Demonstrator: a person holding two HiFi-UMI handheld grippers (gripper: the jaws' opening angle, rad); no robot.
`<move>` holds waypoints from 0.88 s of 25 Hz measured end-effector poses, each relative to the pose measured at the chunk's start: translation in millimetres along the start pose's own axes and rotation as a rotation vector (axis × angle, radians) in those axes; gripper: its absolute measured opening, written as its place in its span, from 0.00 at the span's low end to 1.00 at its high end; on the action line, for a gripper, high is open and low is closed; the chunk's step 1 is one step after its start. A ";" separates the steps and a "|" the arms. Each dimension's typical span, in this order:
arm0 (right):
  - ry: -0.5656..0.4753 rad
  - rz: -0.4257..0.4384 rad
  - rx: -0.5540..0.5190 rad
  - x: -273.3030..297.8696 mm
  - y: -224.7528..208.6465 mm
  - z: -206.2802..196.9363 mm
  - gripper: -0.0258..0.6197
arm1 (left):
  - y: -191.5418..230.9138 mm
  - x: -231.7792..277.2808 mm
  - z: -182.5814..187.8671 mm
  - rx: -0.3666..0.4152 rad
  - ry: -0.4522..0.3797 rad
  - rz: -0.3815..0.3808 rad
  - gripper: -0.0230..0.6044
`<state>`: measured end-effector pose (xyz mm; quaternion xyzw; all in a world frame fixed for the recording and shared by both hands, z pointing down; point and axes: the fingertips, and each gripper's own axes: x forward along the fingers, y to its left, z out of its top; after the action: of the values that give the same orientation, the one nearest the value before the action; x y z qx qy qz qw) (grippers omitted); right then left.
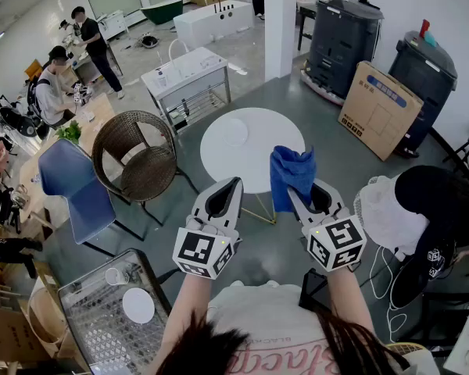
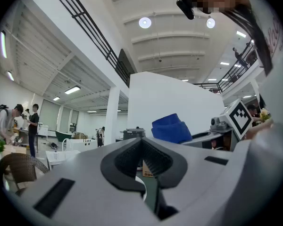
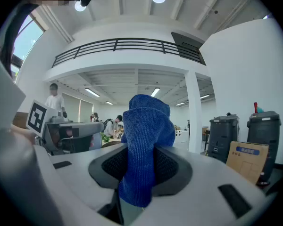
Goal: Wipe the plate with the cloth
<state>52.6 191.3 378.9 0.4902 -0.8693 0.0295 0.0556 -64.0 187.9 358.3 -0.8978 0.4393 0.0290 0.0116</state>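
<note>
Found right tongs (image 1: 297, 197) clamped on blue cloth (image 1: 291, 170), raised in air. Found left tongs (image 1: 236, 183) shut tight, empty. Located plate (image 1: 234, 133) on round white surface (image 1: 262, 162), well apart from cloth, unwiped. Risk of cloth slipping free under wiping drag, given pinch near its lower edge; of plate sliding, if unsteadied.

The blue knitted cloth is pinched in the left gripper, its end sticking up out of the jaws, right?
Wrong gripper: the blue knitted cloth is pinched in the right gripper, as the right gripper view shows; the left gripper is shut and empty. The cloth's end does stick up out of the jaws.
</note>
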 end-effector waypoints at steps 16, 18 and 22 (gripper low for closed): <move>0.013 0.082 0.020 1.7 -22.3 -11.1 0.25 | -1.5 21.6 -17.0 -0.010 0.034 0.072 0.05; 0.026 0.089 0.029 6.0 -26.6 -17.0 0.25 | 1.3 22.6 -22.8 -0.020 0.041 0.089 0.05; 0.052 0.103 0.040 18.3 -37.5 -26.9 0.25 | 9.6 34.0 -35.7 -0.033 0.064 0.111 0.05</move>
<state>77.1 159.2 407.8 0.4450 -0.8908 0.0626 0.0666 -49.2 153.5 391.8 -0.8726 0.4880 0.0083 -0.0189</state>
